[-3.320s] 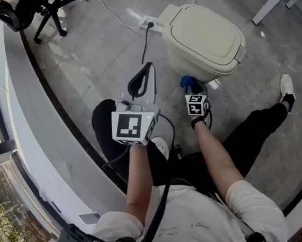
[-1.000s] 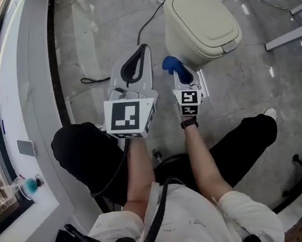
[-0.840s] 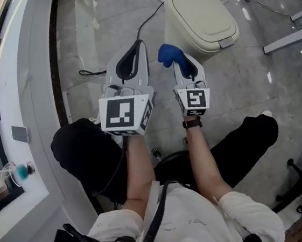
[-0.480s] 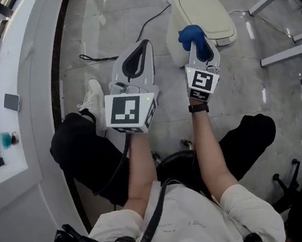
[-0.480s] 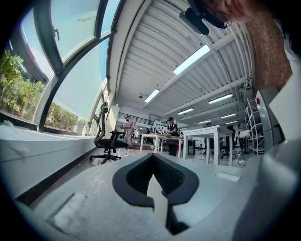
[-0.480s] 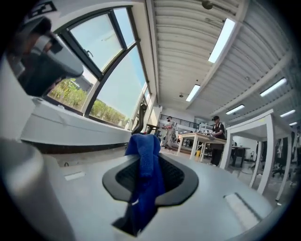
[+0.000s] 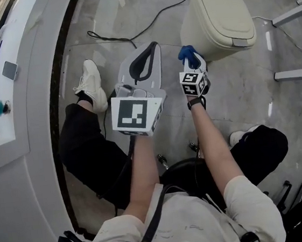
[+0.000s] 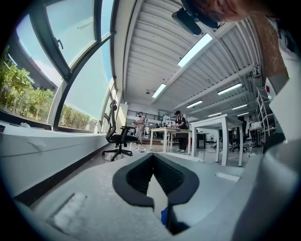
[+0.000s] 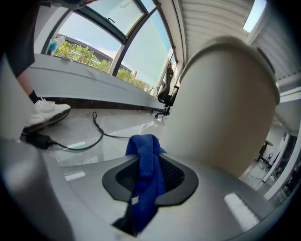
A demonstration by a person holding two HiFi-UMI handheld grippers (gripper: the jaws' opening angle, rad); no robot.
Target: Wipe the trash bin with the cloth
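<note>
The beige lidded trash bin (image 7: 220, 15) stands on the floor at the upper right of the head view. In the right gripper view its side (image 9: 225, 103) fills the right half, close ahead. My right gripper (image 7: 190, 64) is shut on a blue cloth (image 7: 187, 53), which sits against the bin's lower left side. In the right gripper view the cloth (image 9: 143, 146) pokes out past the jaws of that gripper (image 9: 148, 160) and hangs back between them. My left gripper (image 7: 143, 64) is held in the air left of the bin, shut with nothing in it (image 8: 153, 160).
A black cable (image 7: 130, 36) runs over the grey floor to the bin. A white window ledge (image 7: 27, 77) curves along the left. The person's shoe (image 7: 94, 86) is beside the left gripper. Desk legs (image 7: 290, 15) stand at the right, and an office chair (image 8: 117, 136) further off.
The right gripper with the cloth has moved from the bin's near top edge down to its lower left side. The left gripper has stayed shut and raised.
</note>
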